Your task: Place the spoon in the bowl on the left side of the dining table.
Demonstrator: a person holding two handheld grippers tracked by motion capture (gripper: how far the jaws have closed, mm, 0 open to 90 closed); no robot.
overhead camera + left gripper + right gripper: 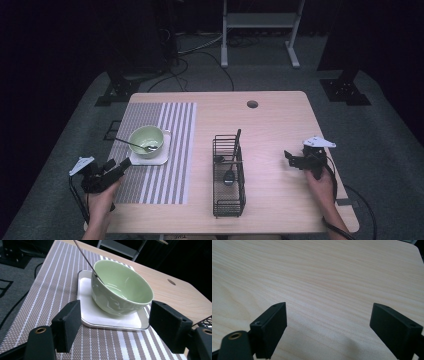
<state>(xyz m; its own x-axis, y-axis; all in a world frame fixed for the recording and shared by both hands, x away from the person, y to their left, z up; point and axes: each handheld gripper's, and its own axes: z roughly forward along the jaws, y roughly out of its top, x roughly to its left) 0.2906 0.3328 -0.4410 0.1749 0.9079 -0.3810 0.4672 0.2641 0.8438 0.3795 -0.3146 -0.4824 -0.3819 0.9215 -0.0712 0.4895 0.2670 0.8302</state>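
Note:
A pale green bowl stands on a white square plate on the striped placemat. A metal spoon leans in the bowl, its handle out over the left rim. My left gripper hovers just short of the plate's near corner, open, with nothing between its jaws. My right gripper is open above bare wood at the table's right side.
A black wire basket stands mid-table with a dark ladle-like utensil leaning in it. The table has a cable hole near its far edge. Stand legs and cables lie on the floor beyond.

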